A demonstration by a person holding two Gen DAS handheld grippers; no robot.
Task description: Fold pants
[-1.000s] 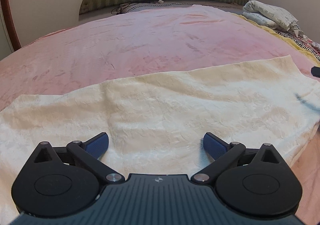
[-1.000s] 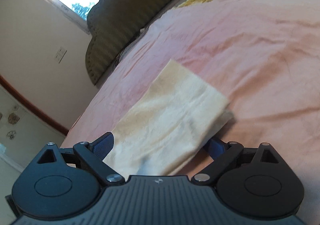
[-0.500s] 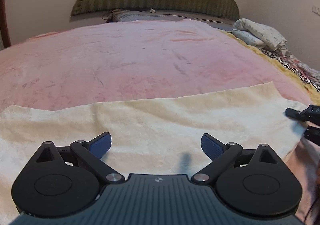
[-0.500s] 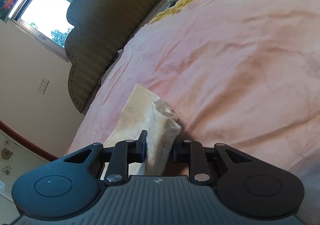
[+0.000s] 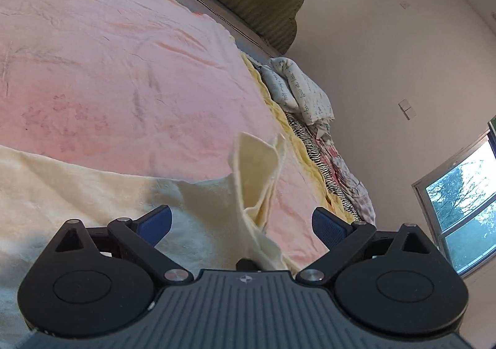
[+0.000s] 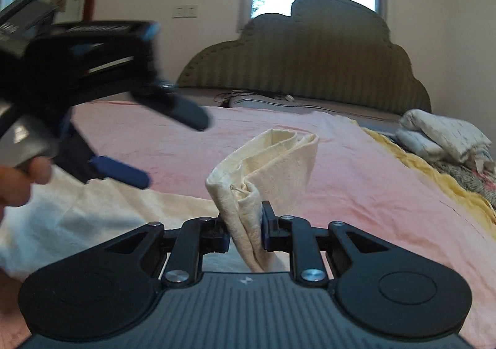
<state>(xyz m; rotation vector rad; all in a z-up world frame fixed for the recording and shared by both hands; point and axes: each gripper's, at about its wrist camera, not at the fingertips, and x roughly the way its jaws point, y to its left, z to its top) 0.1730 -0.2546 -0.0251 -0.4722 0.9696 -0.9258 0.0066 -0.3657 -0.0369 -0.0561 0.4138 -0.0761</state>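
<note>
Pants point(image 6: 266, 169) matt crinkly cream cloth; bedspread point(image 5: 124, 69) soft pink fabric.

black claw point(image 6: 246, 229) linkages, silver screws, blue pads point(image 5: 328, 225), ribbed grey housing.

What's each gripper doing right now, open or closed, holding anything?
Left gripper: open, holding nothing.
Right gripper: closed on the cream pants.

Cream pants point(image 5: 77, 181) lie on pink-blanketed bed point(image 5: 124, 54).
</note>
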